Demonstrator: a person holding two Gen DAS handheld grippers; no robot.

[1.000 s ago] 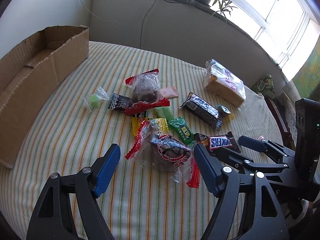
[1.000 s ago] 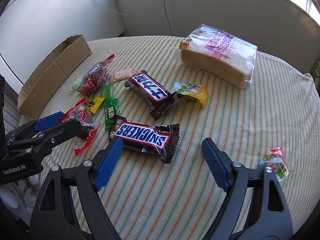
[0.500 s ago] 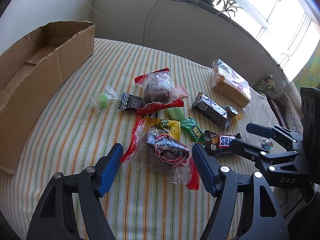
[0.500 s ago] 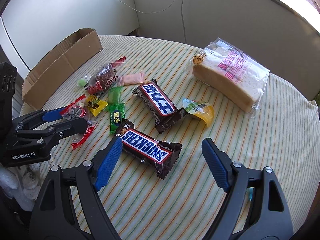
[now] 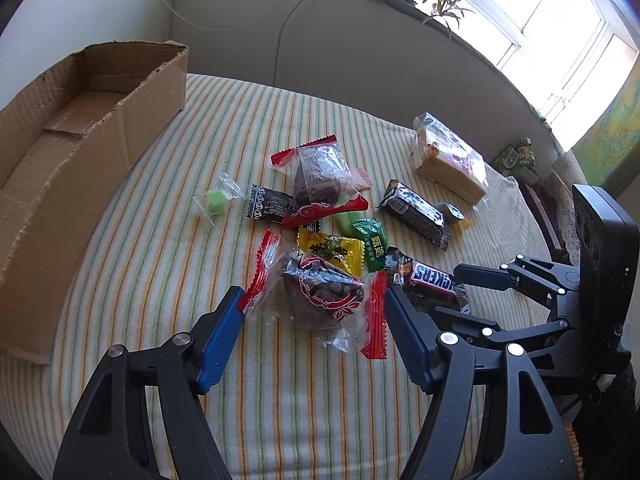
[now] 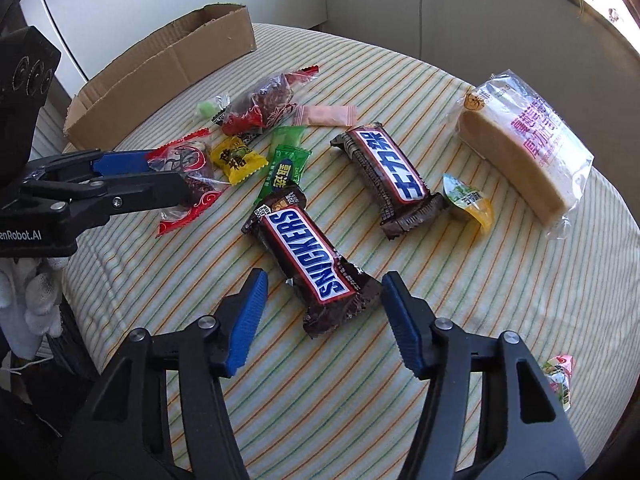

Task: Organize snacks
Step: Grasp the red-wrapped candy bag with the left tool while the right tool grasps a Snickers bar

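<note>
Snacks lie scattered on a striped tablecloth [image 5: 152, 280]. My left gripper [image 5: 314, 292] is open and low over a clear red-edged pack [image 5: 324, 300] holding a brown cake. Its blue fingertips [image 5: 234, 304] flank the wrapper's side edges. My right gripper [image 6: 325, 276] is closing with the near end of a Snickers bar [image 6: 308, 260] between its jaws. Cloth still shows on both sides of the bar, so the pads do not press on it. The left wrist view shows the right gripper [image 5: 448, 292] around that bar [image 5: 432, 280]. The right wrist view shows the left gripper [image 6: 172, 174] at the pack [image 6: 192, 172].
An open cardboard box [image 5: 80, 152] stands at the table's left edge. A bagged bread slice [image 6: 524, 152], a second dark bar [image 6: 388, 168], a jelly cup [image 6: 468, 200], yellow [image 5: 332, 252] and green [image 5: 374, 244] candies and another red-edged pack [image 5: 320, 176] lie around. A small packet [image 6: 558, 376] sits near the right edge.
The right gripper's jaws have narrowed and the gripper has rolled, so the Snickers bar now runs lengthwise between them. The left gripper has edged closer to the red-edged pack.
</note>
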